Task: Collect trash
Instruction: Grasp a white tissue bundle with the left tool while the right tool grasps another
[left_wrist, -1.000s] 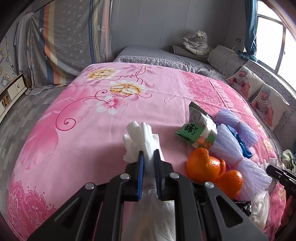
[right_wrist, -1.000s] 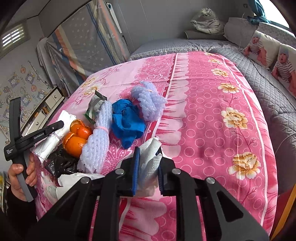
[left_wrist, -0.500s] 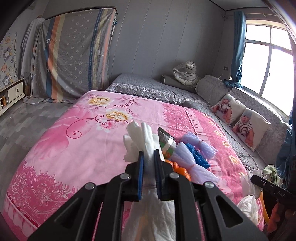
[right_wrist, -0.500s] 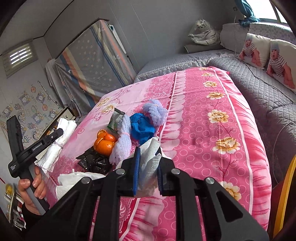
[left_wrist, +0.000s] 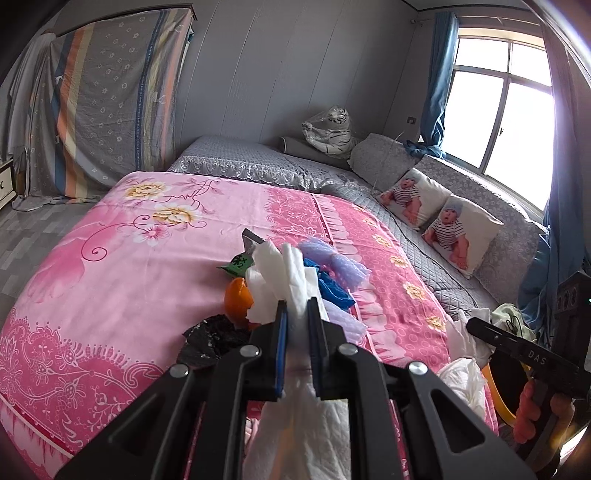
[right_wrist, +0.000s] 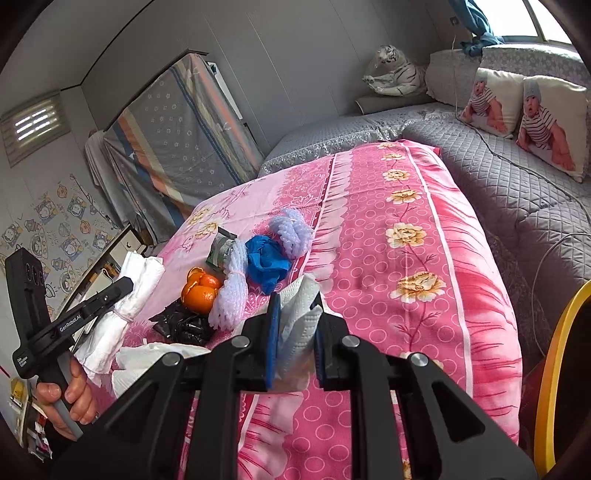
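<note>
My left gripper (left_wrist: 296, 308) is shut on a white paper bundle (left_wrist: 286, 273) and holds it above the near edge of the pink bed (left_wrist: 129, 266). It also shows in the right wrist view (right_wrist: 122, 295). My right gripper (right_wrist: 295, 306) is shut on a crumpled white tissue (right_wrist: 299, 321), lifted off the bed. On the bed lie orange peel (right_wrist: 199, 290), a black plastic bag (right_wrist: 184, 323), white foam nets (right_wrist: 231, 291), a blue glove (right_wrist: 266, 260), a purple net (right_wrist: 291, 230) and a green wrapper (right_wrist: 221, 247).
A yellow rim (right_wrist: 554, 362) stands at the right beside the bed. A grey quilted sofa bed (right_wrist: 517, 192) with baby-print pillows (right_wrist: 532, 118) lies beyond. More white tissue (right_wrist: 147, 360) lies at the bed's near edge. A striped cloth (left_wrist: 110, 103) hangs on the far wall.
Both grippers have pulled back and up from the bed, each keeping its white paper. The trash pile now looks smaller and farther off.
</note>
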